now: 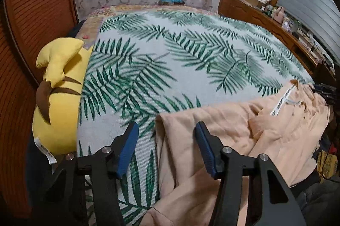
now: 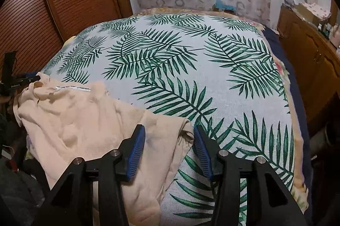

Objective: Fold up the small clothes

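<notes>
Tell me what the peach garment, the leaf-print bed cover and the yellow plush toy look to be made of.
Peach garment: soft knit, probably cotton jersey; matte, limp, rumpled folds.
Leaf-print bed cover: woven cloth, maybe cotton; fine ribbed texture, flat printed fronds.
Yellow plush toy: stuffed, short-pile fabric, likely polyester; smooth puffy shape, sewn seams.

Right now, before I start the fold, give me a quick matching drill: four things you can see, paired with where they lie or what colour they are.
Things:
1. garment
2. plush toy
3. bedspread
4. dresser

Descriptions:
A. yellow with brown marks, at the bed's left edge
B. wooden, along the bed's right side
C. peach, white label showing
D. white with green palm leaves

Pairs: 1-C, 2-A, 3-D, 4-B
</notes>
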The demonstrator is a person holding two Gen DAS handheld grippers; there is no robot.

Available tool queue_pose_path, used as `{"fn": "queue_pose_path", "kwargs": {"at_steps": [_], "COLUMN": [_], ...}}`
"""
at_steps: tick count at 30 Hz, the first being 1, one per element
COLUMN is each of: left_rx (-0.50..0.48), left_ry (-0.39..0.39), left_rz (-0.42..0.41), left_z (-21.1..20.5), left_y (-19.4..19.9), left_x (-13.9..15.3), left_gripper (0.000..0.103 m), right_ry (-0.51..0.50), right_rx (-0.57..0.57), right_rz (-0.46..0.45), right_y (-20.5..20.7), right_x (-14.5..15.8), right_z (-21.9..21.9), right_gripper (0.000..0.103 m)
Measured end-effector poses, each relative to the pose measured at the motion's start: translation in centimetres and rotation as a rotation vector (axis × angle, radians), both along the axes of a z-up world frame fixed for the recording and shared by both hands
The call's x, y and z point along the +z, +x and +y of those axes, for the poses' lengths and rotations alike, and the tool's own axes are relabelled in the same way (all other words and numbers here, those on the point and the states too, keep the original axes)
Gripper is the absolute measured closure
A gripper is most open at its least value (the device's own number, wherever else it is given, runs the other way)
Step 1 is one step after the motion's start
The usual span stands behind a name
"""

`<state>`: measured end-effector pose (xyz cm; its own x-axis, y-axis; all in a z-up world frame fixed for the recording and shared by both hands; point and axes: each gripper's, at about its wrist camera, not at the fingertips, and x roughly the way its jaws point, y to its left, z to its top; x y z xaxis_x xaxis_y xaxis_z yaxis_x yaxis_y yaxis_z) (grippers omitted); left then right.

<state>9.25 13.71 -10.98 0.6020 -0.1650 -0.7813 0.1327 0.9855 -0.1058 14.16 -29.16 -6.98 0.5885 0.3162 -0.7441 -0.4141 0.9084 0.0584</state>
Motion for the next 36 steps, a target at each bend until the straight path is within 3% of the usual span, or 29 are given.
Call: {"fn": "queue_pose_path", "kwargs": {"at_steps": [3, 8, 10, 12, 13, 16, 19, 28, 33, 36], "left_rx": [-0.004, -0.028, -0.025, -0.031, -0.028, -0.042, -0.062, -0.073, -0.044, -0.036], "left_ry": [0.023, -0.008, 0.002, -0.013, -0.020, -0.047, -0.073, -0.130, -0.172, -0.159], "left_rz": [-0.012, -0.009, -0.010, -0.011, -0.015, -0.049, -0.105, -0.361, -0.482, -0.555], "left_z": [-0.3, -0.7, -1.0, -1.0, -1.1, -1.3, -1.8, -2.2, -1.2, -1.5], "left_y": [-0.2, -0.1, -0.2, -0.4, -0.5, -1.5, -3.0, -10.5, -13.3, -14.7], "left_x": [0.0, 0.2, 0.2, 0.4, 0.6, 1.9, 4.3, 13.5, 17.5, 19.5], "left_gripper": [0.048, 0.071, 0.074, 0.090, 0.093, 0.095, 0.095, 0.096, 0.096, 0.096], "right_ry": [-0.034, -0.048, -0.035, -0.008, 0.001, -0.004, 0.053, 0.190, 0.222, 0.228], "right_rx": [0.018, 0.035, 0.047, 0.078, 0.087, 0.083, 0.066, 0.008, 0.013, 0.027], "right_rz": [-0.009, -0.005, -0.003, 0.006, 0.008, -0.021, -0.068, -0.284, -0.400, -0.475], "right_y": [-0.3, -0.3, -0.3, -0.4, -0.5, -1.1, -2.3, -9.7, -13.9, -16.4], "right_x": [-0.3, -0.4, -0.4, -0.5, -0.5, -0.3, 0.8, 7.9, 12.2, 14.8], "right_z": [0.8, 1.3, 1.3, 1.4, 1.5, 1.6, 1.0, -2.5, -4.0, -4.6], "right_gripper": [0.054, 0.057, 0.070, 0.089, 0.090, 0.092, 0.093, 0.093, 0.094, 0.094]}}
